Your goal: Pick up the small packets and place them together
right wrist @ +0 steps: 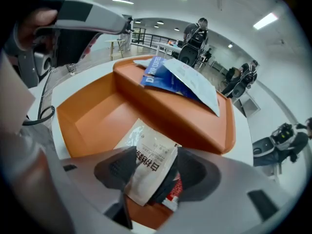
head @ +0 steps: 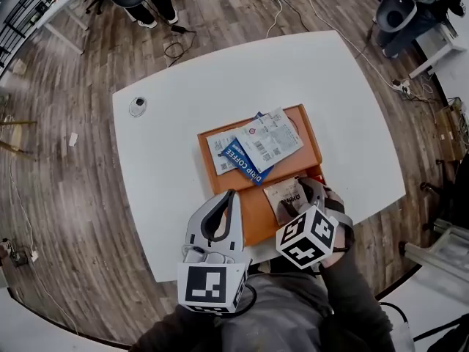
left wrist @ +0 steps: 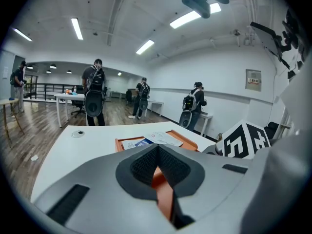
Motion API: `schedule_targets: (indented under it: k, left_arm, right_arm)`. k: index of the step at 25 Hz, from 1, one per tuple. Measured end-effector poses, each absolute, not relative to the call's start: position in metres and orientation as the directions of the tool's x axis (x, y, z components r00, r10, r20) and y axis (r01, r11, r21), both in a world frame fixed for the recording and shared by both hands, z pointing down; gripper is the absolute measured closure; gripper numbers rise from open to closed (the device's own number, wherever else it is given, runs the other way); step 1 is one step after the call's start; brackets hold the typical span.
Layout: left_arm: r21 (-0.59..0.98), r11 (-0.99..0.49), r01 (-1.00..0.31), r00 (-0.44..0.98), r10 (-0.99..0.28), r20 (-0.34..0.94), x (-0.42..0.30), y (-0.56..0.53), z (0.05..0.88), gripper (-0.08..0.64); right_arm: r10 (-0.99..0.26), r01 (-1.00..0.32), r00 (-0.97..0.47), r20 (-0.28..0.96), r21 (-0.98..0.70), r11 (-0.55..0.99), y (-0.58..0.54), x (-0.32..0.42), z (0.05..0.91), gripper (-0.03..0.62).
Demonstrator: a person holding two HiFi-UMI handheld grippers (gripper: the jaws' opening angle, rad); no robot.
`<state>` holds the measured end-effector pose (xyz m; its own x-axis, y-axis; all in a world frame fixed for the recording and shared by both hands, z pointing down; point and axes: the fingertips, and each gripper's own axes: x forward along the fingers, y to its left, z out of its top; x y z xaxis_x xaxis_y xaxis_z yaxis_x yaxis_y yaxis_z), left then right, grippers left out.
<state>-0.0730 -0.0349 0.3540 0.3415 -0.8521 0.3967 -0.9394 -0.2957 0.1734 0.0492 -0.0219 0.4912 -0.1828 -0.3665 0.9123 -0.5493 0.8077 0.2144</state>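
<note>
Right gripper view: beige packet point(right wrist: 148, 165) mostly hides red packet point(right wrist: 176, 189).

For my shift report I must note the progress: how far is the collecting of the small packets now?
Done: white packets and a blue packet lie stacked in the far part of the orange tray. In hand: a beige packet lies in the near part, between the open fingers of the right gripper, not pinched. To do: bring it to the stack. The left gripper is shut and empty.
</note>
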Motion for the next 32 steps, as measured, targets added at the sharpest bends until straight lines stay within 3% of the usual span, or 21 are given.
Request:
schedule_targets:
  k: [3,8,11,19,32]
  left_arm:
    - [0.178,-0.289,-0.941,0.337,-0.854,0.396,-0.075,-0.04,0.358,0.563]
    - [0.185,-0.284,-0.941,0.336,-0.854,0.396,-0.079,-0.042,0.361,0.563]
    - [0.182,-0.278,-0.943,0.329,-0.857,0.395,-0.084,-0.039,0.36,0.563]
    - [0.166,-0.276,-0.947,0.319,-0.88,0.353,-0.095,-0.021,0.344,0.563]
    - [0.124,-0.258,-0.958,0.282,-0.925,0.255,-0.106,-0.008,0.296,0.563]
  right_arm:
    - [-0.314,-0.53,-0.183,0.931,0.176,0.829,-0.021,0.047,0.494,0.341]
    - [-0.343,-0.513,-0.201,0.918,0.2,0.835,-0.018,0.035,0.493,0.535]
    - [-0.368,-0.515,-0.22,0.904,0.213,0.83,-0.019,0.032,0.488,0.572]
    - [-0.448,-0.521,-0.379,0.81,0.213,0.827,-0.007,-0.01,0.431,0.577]
    - [-0.525,-0.493,-0.46,0.716,0.285,0.822,-0.017,-0.037,0.37,0.577]
